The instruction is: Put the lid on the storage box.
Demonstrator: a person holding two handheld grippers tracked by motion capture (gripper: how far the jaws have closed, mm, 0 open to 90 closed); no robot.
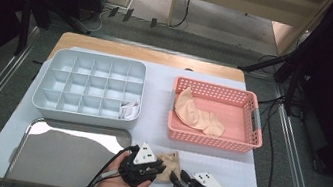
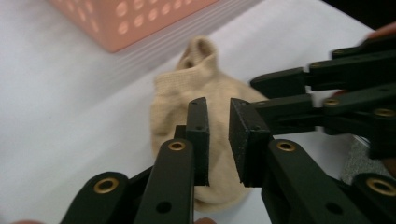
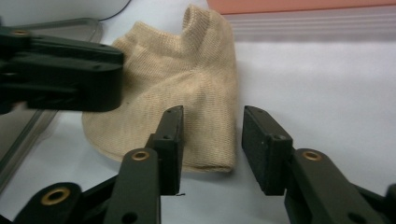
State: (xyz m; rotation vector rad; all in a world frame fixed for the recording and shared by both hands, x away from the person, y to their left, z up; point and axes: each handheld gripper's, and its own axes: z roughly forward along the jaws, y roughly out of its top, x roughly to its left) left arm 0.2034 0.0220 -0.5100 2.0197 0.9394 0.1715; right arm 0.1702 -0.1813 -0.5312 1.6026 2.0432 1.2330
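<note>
The beige sock (image 1: 168, 163) lies bunched on the white surface (image 1: 243, 171) at the lower centre of the high view, just below the pink basket (image 1: 211, 140) and between the two grippers.

Left gripper (image 1: 159, 167): positioned at the sock's left edge in the high view. In the left gripper view its jaws stand a narrow gap apart, directly over the sock (image 2: 196, 98); the sock fabric shows through the gap. No clamping on the fabric is visible.

Right gripper (image 1: 174, 177): positioned at the sock's lower right edge in the high view. In the right gripper view its jaws stand apart with a wider gap; the sock (image 3: 187, 84) lies in front of the left jaw, and its lower right corner reaches into the gap. The pads do not press on it.

A second beige sock (image 1: 196, 113) lies in the pink basket. A grey compartment tray (image 1: 52, 100) occupies the centre left of the high view, and a metal tray (image 1: 68, 159) the lower left.
</note>
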